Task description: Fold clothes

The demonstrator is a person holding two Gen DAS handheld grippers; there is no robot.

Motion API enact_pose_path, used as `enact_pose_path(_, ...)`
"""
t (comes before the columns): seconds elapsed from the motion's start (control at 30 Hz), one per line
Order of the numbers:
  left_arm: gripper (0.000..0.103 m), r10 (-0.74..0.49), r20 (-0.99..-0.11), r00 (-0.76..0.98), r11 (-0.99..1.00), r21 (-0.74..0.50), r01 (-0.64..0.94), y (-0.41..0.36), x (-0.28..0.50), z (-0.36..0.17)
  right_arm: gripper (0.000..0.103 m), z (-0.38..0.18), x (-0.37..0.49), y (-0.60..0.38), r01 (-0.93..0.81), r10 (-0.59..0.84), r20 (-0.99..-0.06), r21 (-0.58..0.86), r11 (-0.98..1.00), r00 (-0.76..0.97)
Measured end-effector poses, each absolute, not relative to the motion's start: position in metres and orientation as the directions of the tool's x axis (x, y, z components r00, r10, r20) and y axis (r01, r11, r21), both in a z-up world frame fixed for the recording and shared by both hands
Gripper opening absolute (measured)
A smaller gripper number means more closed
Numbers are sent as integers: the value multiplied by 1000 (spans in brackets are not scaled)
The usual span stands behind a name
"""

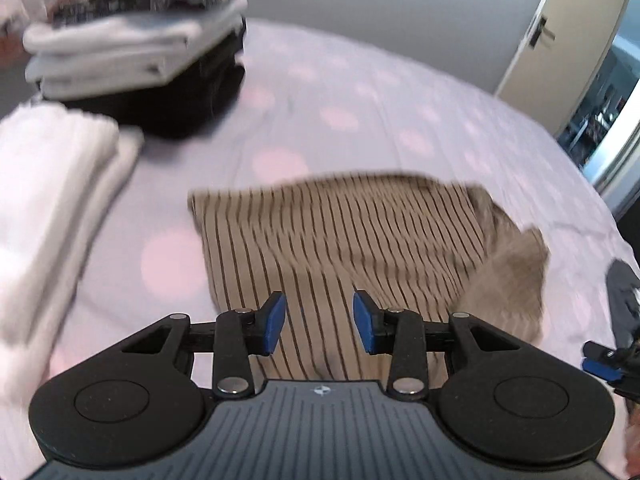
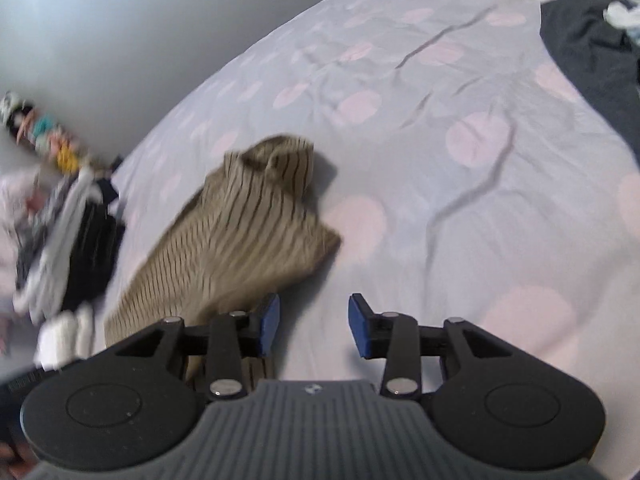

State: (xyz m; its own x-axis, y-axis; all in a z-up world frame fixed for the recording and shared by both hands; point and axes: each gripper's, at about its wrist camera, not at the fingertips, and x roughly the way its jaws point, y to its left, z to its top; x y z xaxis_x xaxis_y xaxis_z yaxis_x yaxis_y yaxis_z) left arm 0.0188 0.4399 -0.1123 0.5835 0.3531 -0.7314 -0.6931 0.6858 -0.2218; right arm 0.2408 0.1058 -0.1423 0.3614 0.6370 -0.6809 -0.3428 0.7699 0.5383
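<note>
A tan garment with dark stripes (image 1: 340, 236) lies partly folded on the bed; it also shows in the right wrist view (image 2: 240, 236), bunched at its far end. My left gripper (image 1: 319, 328) is open and empty, just above the garment's near edge. My right gripper (image 2: 313, 330) is open and empty, over the bedsheet at the garment's right edge. Its blue pads also show at the right edge of the left wrist view (image 1: 600, 364).
A stack of folded grey and black clothes (image 1: 136, 60) and a folded white pile (image 1: 48, 208) sit at the left on the polka-dot bedsheet (image 1: 360, 100). A dark garment (image 2: 592, 48) lies at the bed's far right. A door (image 1: 560, 40) stands open beyond.
</note>
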Motion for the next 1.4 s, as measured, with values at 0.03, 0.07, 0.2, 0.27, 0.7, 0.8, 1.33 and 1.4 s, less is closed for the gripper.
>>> enact_pose_path(0.03,43,377,-716,588,680,-217,-701,443,19,-116,42,-146,249,110,-328,641,-678,551,767,361)
enact_pose_path(0.07,43,395,-707,586,674,-210,-708,447,20,-120,42,-149,256,114,-316,641,-677,558,767,360)
enact_pose_path(0.2,43,436,-718,542,652,-163,-741,462,22,-138,42,-170,279,132,-260,635,-691,579,773,346)
enact_pose_path(0.27,43,428,-737,523,631,-171,-757,472,20,-147,42,-181,288,137,-227,640,-691,600,767,336)
enact_pose_path(0.7,43,426,-737,525,610,-195,-768,489,10,-155,3,-127,288,173,-394,723,-572,606,691,387)
enact_pose_path(0.8,43,432,-729,531,591,-216,-777,494,4,-151,2,-89,281,206,-514,747,-551,548,660,373)
enact_pose_path(1.33,42,407,-699,588,463,-397,-793,532,-39,-153,2,-21,183,424,-887,741,-646,218,407,182)
enact_pose_path(1.4,41,395,-701,594,442,-421,-792,537,-43,-156,2,-25,170,442,-902,743,-651,213,376,156)
